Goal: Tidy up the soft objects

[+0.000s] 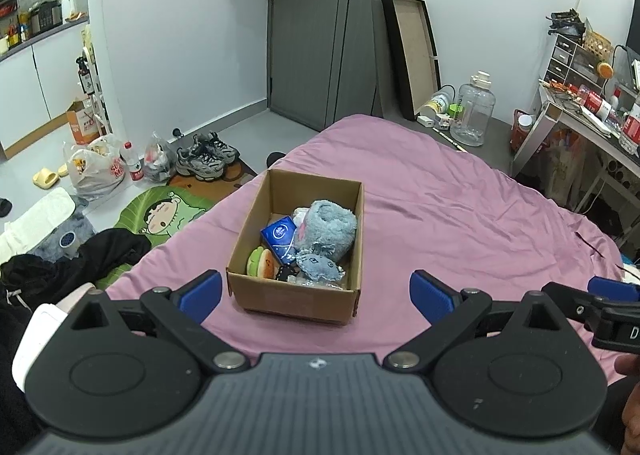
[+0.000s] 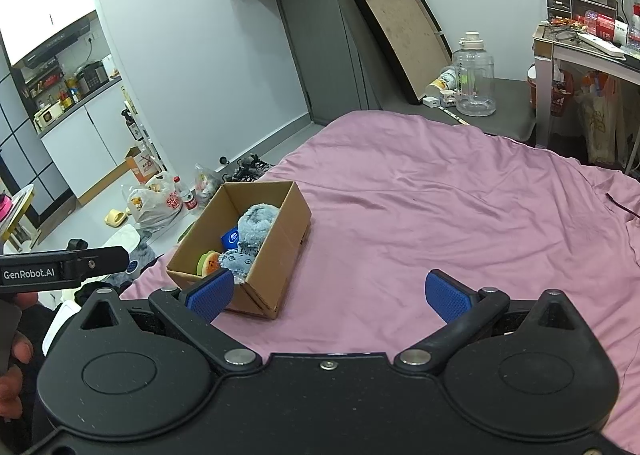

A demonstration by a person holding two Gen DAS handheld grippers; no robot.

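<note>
A cardboard box (image 1: 294,299) (image 2: 280,251) sits on the pink bedsheet (image 1: 460,223) (image 2: 440,215) near the bed's left edge. Inside lie a fluffy blue plush (image 1: 328,227) (image 2: 256,221), a small grey-blue plush (image 1: 320,265) (image 2: 236,259), a burger plush (image 1: 262,263) (image 2: 209,263) and a blue packet (image 1: 280,235) (image 2: 230,239). My left gripper (image 1: 316,297) stands open just short of the box's near wall, holding nothing. My right gripper (image 2: 330,297) is open too, to the right of the box and holding nothing; its left finger (image 2: 212,295) overlaps the box's near corner.
Black clothes (image 1: 72,259) lie at the bed's left edge. On the floor are a cartoon mat (image 1: 168,211), sneakers (image 1: 208,157), plastic bags (image 1: 96,167) and a water jug (image 1: 474,113) (image 2: 474,75). A cluttered desk (image 1: 592,115) (image 2: 580,43) stands right.
</note>
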